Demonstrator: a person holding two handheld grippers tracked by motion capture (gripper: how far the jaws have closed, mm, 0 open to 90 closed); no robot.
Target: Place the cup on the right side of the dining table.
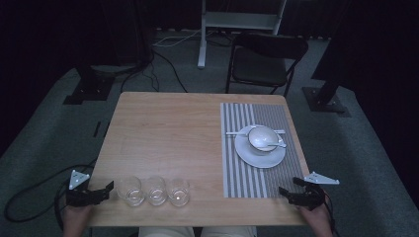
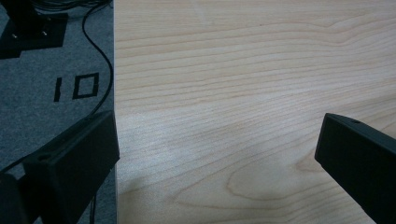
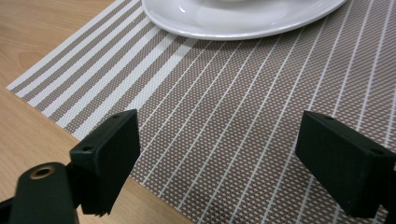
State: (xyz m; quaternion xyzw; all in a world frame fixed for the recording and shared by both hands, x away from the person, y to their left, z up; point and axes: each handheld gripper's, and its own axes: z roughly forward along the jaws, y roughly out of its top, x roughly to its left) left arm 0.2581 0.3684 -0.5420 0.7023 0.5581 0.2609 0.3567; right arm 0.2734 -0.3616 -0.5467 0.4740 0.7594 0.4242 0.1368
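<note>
At the near edge of the wooden tabletop (image 1: 168,128), a person's two hands rest with a claw in each, both spread wide and holding nothing. The left claw (image 1: 109,189) sits at the near left corner, its jaws pointed along the edge toward the first of three empty glasses (image 1: 130,190), just beside it but not touching. The other two glasses (image 1: 156,190) (image 1: 178,191) stand in the same row along the near edge. In the left gripper view only bare wood lies between the jaws.

The right claw (image 1: 285,192) waits at the near right corner, over the near end of a striped placemat (image 1: 247,175); the right gripper view shows its jaws open above the weave of the mat (image 3: 224,107), with the rim of a white plate (image 3: 243,21) ahead. Farther up the mat, the plate (image 1: 260,153) carries a white bowl (image 1: 262,138) with a spoon (image 1: 280,144) in it, and what may be another utensil lies just behind.

By the look of it, no work has begun: nothing is gripped, and the glasses nearest the left claw appear untouched. A folding chair (image 1: 264,61) stands beyond the far edge.
</note>
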